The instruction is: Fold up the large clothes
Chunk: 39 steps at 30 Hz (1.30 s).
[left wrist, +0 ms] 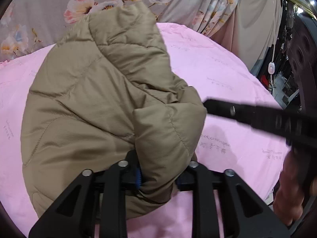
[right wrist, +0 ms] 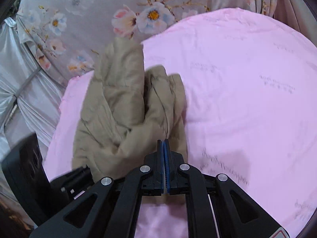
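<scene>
A tan quilted puffer jacket (left wrist: 95, 103) lies bunched on a pink sheet (left wrist: 227, 83). My left gripper (left wrist: 158, 176) is shut on a thick fold of the jacket near its front edge. In the right wrist view the jacket (right wrist: 118, 115) sits left of centre. My right gripper (right wrist: 164, 158) has its blue pads pressed together at the jacket's near edge; whether fabric is pinched between them I cannot tell. The right gripper also shows as a black bar in the left wrist view (left wrist: 247, 115), to the right of the jacket.
The pink sheet (right wrist: 247, 99) covers the work surface. A grey floral cloth (left wrist: 59, 10) hangs behind it, with beige curtains (left wrist: 257, 19) at the right. White draped fabric (right wrist: 15, 79) stands at the left. Dark clutter (left wrist: 287, 69) lies beyond the right edge.
</scene>
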### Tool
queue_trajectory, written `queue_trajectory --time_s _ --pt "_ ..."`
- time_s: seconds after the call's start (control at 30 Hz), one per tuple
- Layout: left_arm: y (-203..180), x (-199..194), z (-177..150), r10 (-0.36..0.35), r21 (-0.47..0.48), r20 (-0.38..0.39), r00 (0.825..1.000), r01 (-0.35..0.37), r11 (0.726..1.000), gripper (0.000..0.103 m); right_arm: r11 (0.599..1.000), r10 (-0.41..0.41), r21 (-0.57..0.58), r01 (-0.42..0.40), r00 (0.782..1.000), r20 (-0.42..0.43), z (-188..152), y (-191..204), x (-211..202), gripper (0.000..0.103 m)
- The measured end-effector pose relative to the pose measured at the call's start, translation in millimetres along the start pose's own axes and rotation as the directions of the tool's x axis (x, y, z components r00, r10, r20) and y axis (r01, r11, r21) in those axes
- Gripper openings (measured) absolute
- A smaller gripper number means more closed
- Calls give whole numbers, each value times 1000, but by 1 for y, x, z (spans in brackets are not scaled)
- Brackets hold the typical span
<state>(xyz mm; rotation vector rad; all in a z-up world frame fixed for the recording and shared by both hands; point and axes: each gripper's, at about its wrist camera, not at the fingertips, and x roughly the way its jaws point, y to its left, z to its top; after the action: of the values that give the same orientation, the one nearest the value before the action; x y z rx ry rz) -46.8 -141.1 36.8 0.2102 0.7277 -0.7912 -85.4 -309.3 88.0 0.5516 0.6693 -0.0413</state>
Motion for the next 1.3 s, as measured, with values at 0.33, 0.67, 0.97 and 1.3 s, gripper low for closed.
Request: queue_trajectory --time_s 0.33,0.67,0.97,1.3 --pt "59 -97 19 -40 -155 181 983 69 985 78 992 109 59 -114 991 83 77 52 3 61" --pt "193 -99 115 248 -432 138 959 -167 886 76 934 32 356 -10 998 -57 109 51 83 63" --pt "181 -20 161 194 -423 7 981 -173 890 67 944 -128 303 127 992 -16 95 41 87 12" --pt "162 64 139 220 -378 -105 970 -243 893 63 959 -226 177 221 974 5 61 -6 116 11"
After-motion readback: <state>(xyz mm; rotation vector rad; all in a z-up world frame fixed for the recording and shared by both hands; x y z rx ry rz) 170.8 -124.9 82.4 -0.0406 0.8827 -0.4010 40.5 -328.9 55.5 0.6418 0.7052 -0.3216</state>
